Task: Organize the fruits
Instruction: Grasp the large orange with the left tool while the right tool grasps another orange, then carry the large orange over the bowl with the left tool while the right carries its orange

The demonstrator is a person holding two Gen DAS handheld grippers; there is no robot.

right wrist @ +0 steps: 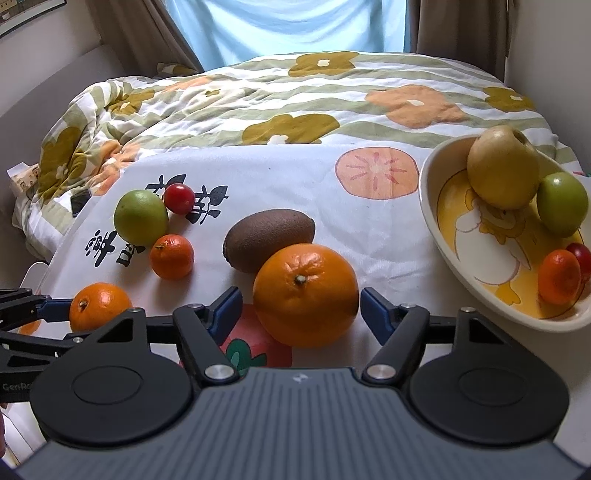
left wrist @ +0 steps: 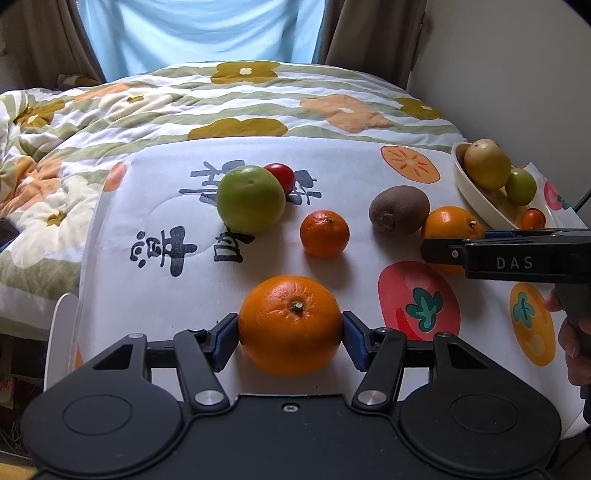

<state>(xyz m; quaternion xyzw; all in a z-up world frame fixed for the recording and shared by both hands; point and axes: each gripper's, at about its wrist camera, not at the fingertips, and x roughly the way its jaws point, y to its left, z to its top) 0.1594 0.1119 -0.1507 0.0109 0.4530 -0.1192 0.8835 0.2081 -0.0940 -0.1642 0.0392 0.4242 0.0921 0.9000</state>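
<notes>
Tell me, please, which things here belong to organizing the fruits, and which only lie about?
Belong: large orange gripped by the left gripper; second large orange between the open right gripper fingers; kiwi; mandarin; green fruit; cherry tomato; bowl already holding fruit.
Lying about: flowered quilt; phone; curtain.
</notes>
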